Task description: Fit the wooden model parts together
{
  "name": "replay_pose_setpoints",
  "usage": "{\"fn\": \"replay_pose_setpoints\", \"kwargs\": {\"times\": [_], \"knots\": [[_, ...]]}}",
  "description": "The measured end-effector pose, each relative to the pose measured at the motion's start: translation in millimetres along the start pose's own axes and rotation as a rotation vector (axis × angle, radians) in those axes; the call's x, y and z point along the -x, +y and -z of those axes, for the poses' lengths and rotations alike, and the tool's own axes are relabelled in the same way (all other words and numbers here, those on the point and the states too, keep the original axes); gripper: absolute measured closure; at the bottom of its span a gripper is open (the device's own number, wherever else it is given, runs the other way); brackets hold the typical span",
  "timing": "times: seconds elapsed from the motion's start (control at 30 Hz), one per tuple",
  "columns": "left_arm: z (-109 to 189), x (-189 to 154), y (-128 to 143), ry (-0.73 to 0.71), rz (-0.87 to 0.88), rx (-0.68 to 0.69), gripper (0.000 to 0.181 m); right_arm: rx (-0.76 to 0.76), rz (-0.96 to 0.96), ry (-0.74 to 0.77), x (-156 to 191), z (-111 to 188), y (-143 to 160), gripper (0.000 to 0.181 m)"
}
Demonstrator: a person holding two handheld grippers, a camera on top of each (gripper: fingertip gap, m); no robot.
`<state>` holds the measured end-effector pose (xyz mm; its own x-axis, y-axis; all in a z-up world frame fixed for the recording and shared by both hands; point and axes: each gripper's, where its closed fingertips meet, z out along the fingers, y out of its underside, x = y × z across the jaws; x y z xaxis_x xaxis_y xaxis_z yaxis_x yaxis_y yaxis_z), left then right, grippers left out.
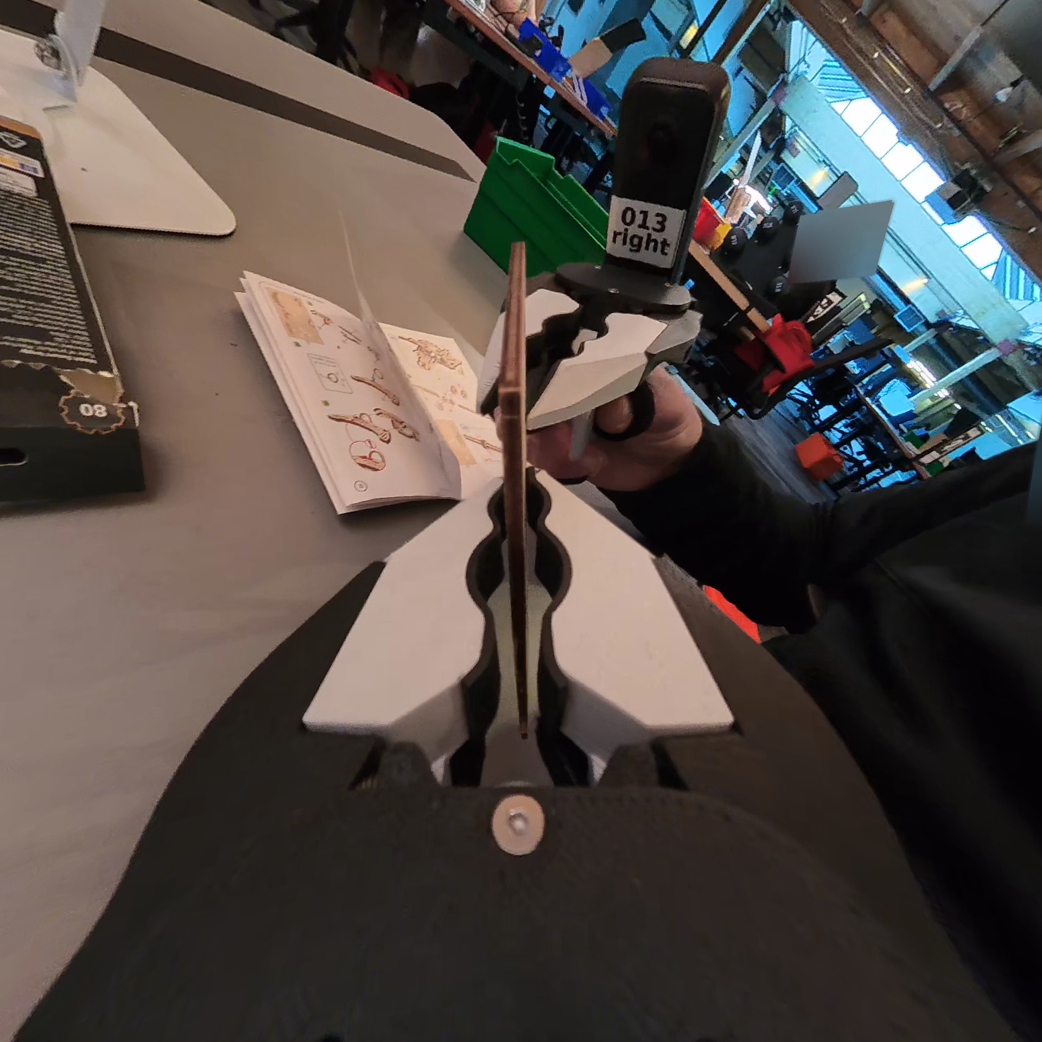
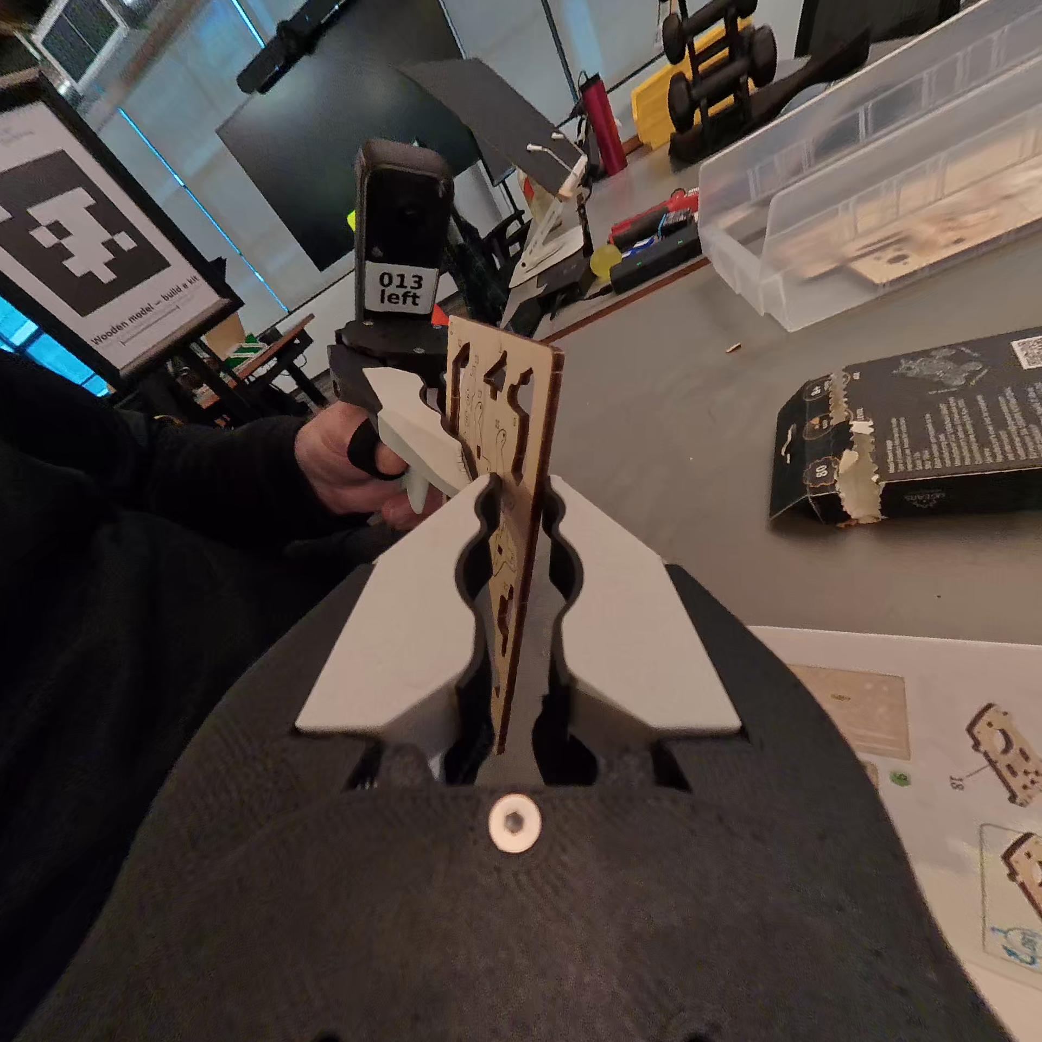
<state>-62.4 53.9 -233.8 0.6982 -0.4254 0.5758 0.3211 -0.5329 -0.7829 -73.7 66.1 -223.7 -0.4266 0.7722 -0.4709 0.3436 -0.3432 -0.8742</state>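
A thin wooden part sheet (image 1: 514, 394) with laser-cut shapes stands upright above the grey table (image 1: 169, 564). I see it edge-on in the left wrist view. In the right wrist view its cut face (image 2: 507, 411) shows. My left gripper (image 1: 519, 486) is shut on one end of the sheet. My right gripper (image 2: 521, 480) is shut on the other end. The two grippers face each other. The right gripper's white fingers (image 1: 592, 361) show beyond the sheet. One of the left gripper's fingers (image 2: 417, 428) shows behind it.
An open instruction booklet (image 1: 361, 394) lies on the table and shows again in the right wrist view (image 2: 958, 789). A torn black box (image 2: 930, 440) lies nearby. A clear plastic bin (image 2: 874, 197), a green bin (image 1: 530, 208) and a white stand base (image 1: 129, 169) stand farther off. Less than 4 cm separates the two grippers' tips.
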Motion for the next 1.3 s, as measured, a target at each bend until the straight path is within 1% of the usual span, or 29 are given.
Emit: {"fn": "replay_pose_setpoints", "kwargs": {"times": [0.17, 0.37, 0.57, 0.63, 0.7, 0.77, 0.9, 0.97, 1.1, 1.17, 1.3], "knots": [[3, 13, 2, -0.086, -0.079, 0.020, 0.179, 0.013, -0.005, 0.042, -9, -7, 3, 0.170], [5, 25, 4, -0.159, -0.116, 0.030, 0.179, 0.036, 0.006, 0.093, -20, -15, 7, 0.170], [7, 27, -2, -0.139, -0.079, -0.029, 0.180, 0.006, 0.002, 0.124, -23, -18, 1, 0.167], [7, 26, -4, -0.114, -0.059, -0.046, 0.180, -0.004, -0.018, 0.098, -22, -17, -3, 0.167], [8, 26, -5, -0.110, -0.052, -0.049, 0.180, -0.019, -0.005, 0.107, -22, -18, -6, 0.167], [10, 24, -7, -0.088, -0.026, -0.063, 0.180, -0.045, -0.032, 0.072, -18, -18, -12, 0.164], [9, 23, -6, -0.082, -0.019, -0.056, 0.180, -0.064, -0.039, 0.063, -19, -20, -18, 0.168], [8, 23, -4, -0.095, -0.029, -0.050, 0.179, -0.058, -0.048, 0.065, -20, -23, -17, 0.167], [10, 27, -2, -0.143, -0.084, -0.021, 0.179, -0.025, -0.006, 0.093, -20, -25, -14, 0.166], [10, 27, -2, -0.155, -0.083, -0.014, 0.179, -0.011, 0.016, 0.103, -21, -26, -14, 0.166], [10, 34, -4, -0.195, -0.077, -0.023, 0.178, 0.016, 0.111, 0.197, -29, -30, -14, 0.164]]}}
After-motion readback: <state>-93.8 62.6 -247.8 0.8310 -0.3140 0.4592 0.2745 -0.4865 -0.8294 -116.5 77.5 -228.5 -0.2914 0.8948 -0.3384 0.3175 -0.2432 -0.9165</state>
